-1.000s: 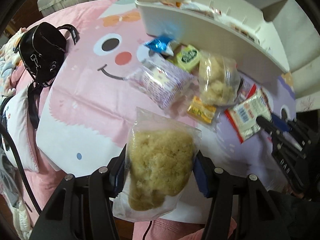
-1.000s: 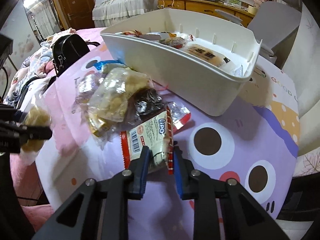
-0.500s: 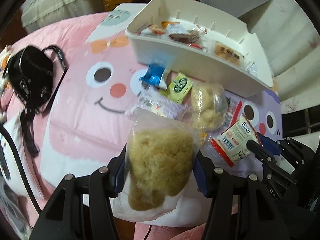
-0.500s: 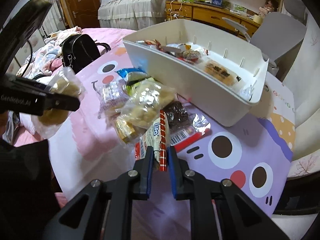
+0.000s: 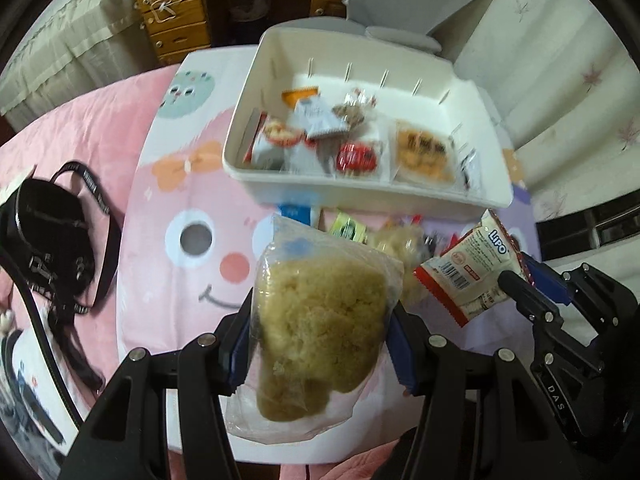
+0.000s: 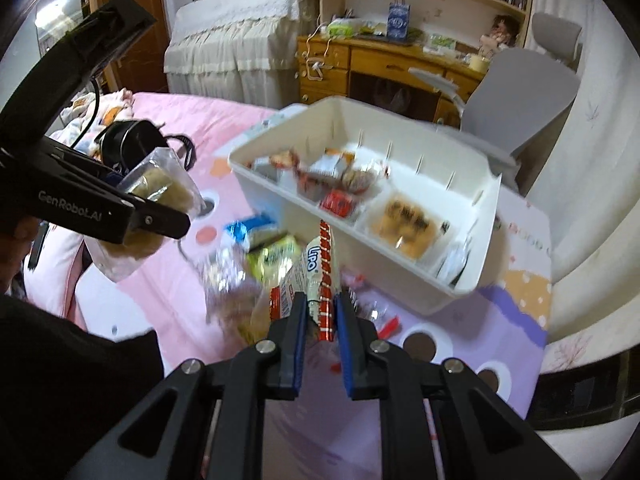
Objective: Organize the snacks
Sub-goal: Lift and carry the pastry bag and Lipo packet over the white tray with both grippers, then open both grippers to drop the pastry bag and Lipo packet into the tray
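Observation:
My left gripper [image 5: 320,320] is shut on a clear bag of crumbly yellow rice cake [image 5: 320,320], held up over the pink cartoon cloth. The same rice cake bag [image 6: 156,204] shows at the left of the right wrist view. My right gripper [image 6: 322,312] is shut on the edge of a red and white Lipo packet [image 6: 316,276], lifted off the cloth; the Lipo packet [image 5: 472,264] also hangs at the right of the left wrist view. A white divided bin [image 5: 400,196] ahead holds several wrapped snacks. More loose snacks [image 6: 260,248] lie in front of the bin [image 6: 360,248].
A black handbag [image 5: 44,244] lies on the pink cloth at the left. A grey chair [image 6: 520,96] and a wooden desk [image 6: 380,64] stand behind the bin. A dark sleeve [image 6: 60,380] fills the lower left of the right wrist view.
Both grippers have risen with their snacks, and the bin's inside now shows from above. The right gripper closed fully on the Lipo packet and lifted it off the cloth.

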{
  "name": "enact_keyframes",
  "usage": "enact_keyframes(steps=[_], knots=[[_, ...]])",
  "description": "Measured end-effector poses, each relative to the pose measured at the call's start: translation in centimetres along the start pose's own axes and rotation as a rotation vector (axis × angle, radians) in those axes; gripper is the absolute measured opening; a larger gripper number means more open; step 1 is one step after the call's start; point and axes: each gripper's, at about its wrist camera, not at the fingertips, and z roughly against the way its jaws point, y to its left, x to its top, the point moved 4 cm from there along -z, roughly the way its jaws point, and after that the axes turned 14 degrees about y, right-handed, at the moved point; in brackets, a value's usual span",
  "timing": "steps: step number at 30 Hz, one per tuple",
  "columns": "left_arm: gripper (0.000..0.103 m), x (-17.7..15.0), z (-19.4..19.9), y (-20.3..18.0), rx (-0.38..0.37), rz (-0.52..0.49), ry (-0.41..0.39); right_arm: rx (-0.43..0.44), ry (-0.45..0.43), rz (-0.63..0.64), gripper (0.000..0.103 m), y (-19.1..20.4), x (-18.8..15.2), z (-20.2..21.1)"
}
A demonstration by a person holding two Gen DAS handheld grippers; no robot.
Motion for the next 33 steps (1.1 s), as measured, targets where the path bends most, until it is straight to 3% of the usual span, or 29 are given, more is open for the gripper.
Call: enact_keyframes(steps=[13,26,33], knots=[[0.056,7.9,1.4,2.2,-0.021,-0.062,-0.074,-0.054,-0.086,-0.110,0.015,-1.8,6.7,-0.2],[0.056,12.0,-0.2,2.5,-0.133,-0.143,-0.149,-0.077,-0.031,-0.248,0.015,-4.0,8.8,-3.6],[0.075,12.3,-0.9,2.2,-0.178,-0.161,-0.130,-0.097,0.039,-0.298,0.022,-4.3,8.2,-4.7]])
